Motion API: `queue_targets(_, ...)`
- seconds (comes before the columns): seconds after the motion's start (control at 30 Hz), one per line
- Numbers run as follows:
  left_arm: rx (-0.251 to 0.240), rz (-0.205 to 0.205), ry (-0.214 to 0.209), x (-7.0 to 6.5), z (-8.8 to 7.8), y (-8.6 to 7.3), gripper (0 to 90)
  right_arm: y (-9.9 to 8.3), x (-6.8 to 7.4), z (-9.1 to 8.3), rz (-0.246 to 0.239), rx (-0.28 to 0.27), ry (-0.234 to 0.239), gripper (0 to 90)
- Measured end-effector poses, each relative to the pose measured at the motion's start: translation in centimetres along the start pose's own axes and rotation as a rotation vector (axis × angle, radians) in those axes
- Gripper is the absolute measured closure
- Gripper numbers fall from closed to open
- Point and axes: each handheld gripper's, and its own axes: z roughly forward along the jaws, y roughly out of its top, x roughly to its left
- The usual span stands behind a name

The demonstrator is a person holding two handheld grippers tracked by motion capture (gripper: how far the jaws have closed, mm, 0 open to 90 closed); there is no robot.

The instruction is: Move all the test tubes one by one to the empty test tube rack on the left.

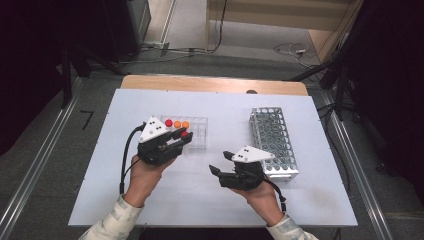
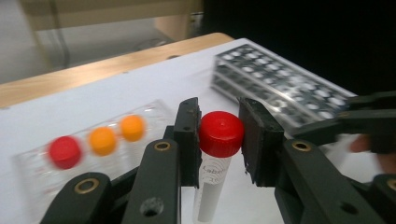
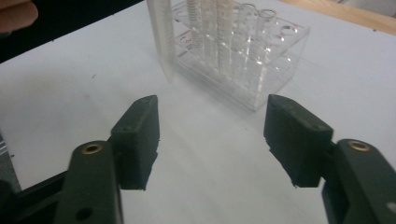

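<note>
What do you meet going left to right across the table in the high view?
Left gripper, closed on a red-capped tube, in front of the clear rack → right gripper, jaws open with nothing between them → metal mesh rack.

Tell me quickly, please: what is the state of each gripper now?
Left gripper: closed on the red-capped tube, gripping its cap.
Right gripper: open, nothing between its jaws.
</note>
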Motion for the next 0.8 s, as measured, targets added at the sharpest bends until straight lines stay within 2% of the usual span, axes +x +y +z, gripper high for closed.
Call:
queue_targets(0.2,-0.036,-0.034,0.049,1.7,-1.2,0.6,70.3,-1.0,-1.2,-1.9,0.023,-0.008,-0.024,25.0)
queue_targets(0.43,-0.052,-0.043,0.103,3.1,-1.9,1.0,70.3,-2.0,-2.9,-3.8,0.055,-0.036,-0.068,24.5)
queue_targets(0.73,-0.077,-0.055,0.166,4.6,-1.6,1.5,70.2,-3.2,-4.1,-5.2,0.093,-0.038,-0.111,24.6)
queue_targets(0.8,-0.076,-0.046,0.186,4.9,-1.4,1.8,70.2,-3.4,-4.4,-5.5,0.099,-0.04,-0.121,24.6)
